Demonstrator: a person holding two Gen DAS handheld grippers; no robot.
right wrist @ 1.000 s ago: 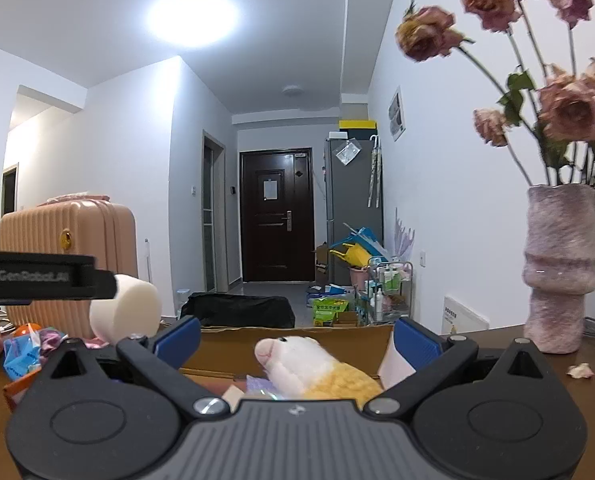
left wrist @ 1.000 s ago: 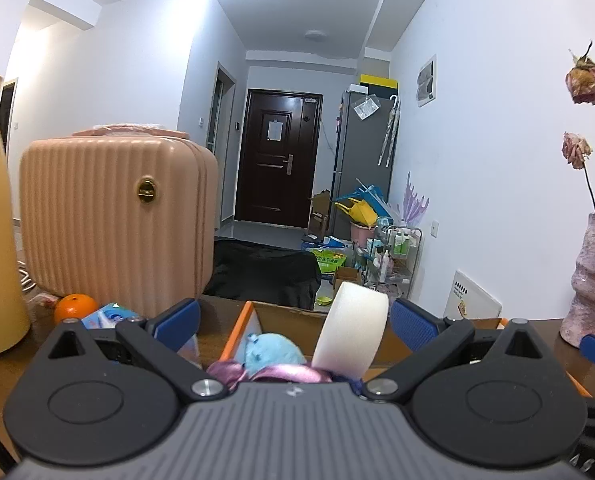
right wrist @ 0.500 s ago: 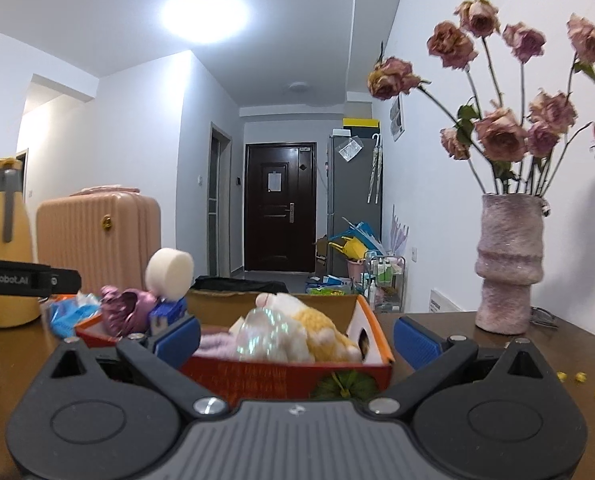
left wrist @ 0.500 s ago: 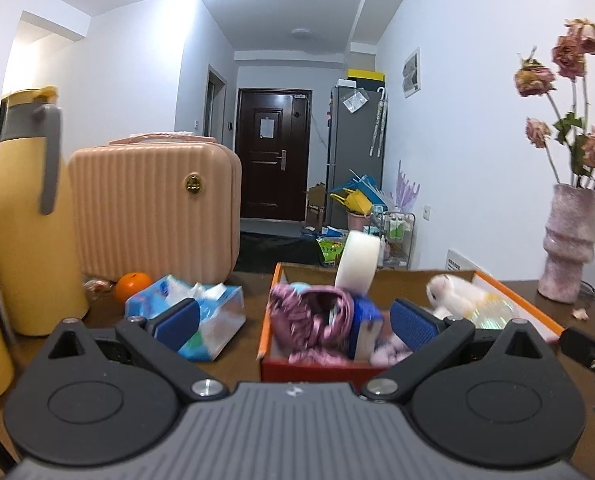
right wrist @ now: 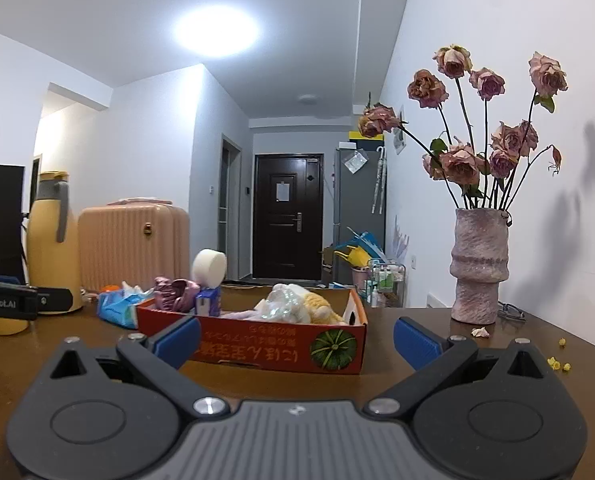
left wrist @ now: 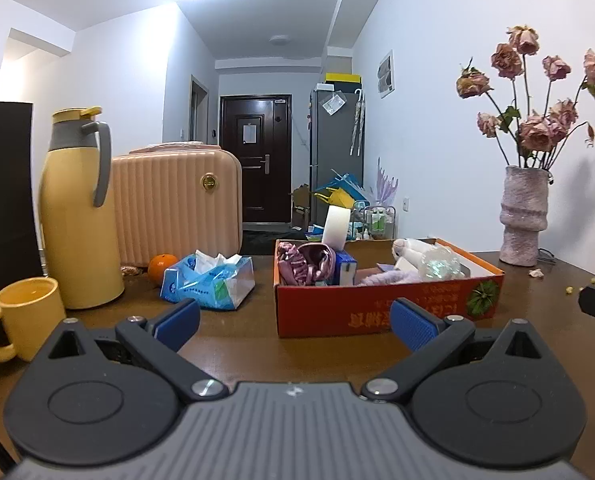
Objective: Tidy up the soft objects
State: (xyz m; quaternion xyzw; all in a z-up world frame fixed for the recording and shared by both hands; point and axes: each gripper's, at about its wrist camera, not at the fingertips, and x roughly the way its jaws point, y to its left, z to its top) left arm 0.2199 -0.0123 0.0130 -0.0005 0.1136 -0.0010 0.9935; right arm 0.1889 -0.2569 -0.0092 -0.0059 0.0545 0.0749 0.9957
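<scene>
Both grippers, left & right, jaws wide, empty; box mid-desk, packed; white roll stands tall, could topple w/ a nudge.

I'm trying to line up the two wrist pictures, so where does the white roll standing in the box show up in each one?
Left wrist: the white roll stands just above centre, at the back left of the orange box.
Right wrist: the white roll is left of centre, above the box's left end.
Shared landmark: the pink vase, right of the box in both.
</scene>
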